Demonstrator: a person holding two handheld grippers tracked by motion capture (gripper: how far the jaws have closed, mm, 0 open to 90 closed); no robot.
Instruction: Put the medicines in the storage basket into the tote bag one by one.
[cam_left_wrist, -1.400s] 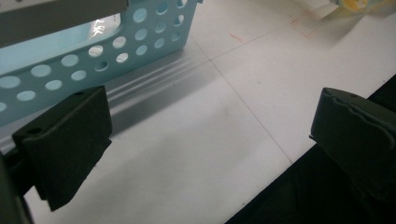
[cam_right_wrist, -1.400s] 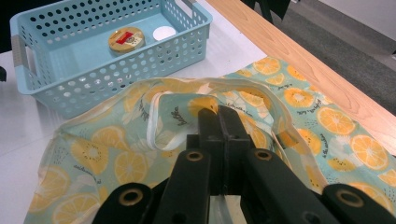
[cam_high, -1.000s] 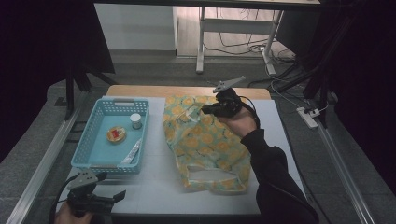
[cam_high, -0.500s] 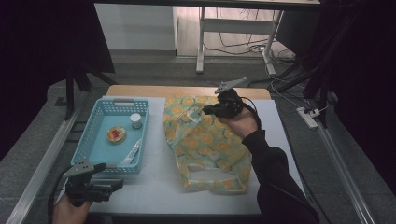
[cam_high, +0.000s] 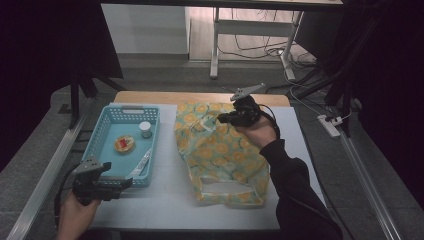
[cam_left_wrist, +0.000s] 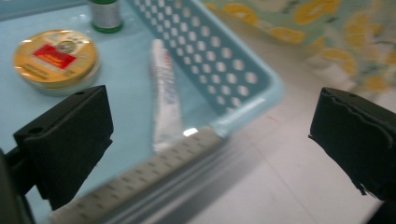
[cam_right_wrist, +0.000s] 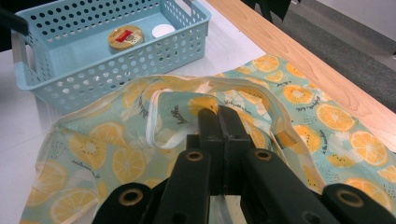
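The thin, limp fabric bag printed with orange slices (cam_high: 220, 155) lies flat mid-table, its rim hem pinched by the right gripper (cam_right_wrist: 219, 114)'s pressed-together fingers—likely the surest hold on such floppy cloth—while the left gripper (cam_left_wrist: 210, 140)'s fingers stand spread beside the light-blue perforated plastic basket (cam_high: 102, 137).

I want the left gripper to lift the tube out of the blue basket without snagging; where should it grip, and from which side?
Probably from above, across the middle of the tube. It lies flat on the floor of the basket, close along the perforated wall, so a sideways approach is blocked. Set the fingers across its narrow width; the left gripper already stands open beside that corner.
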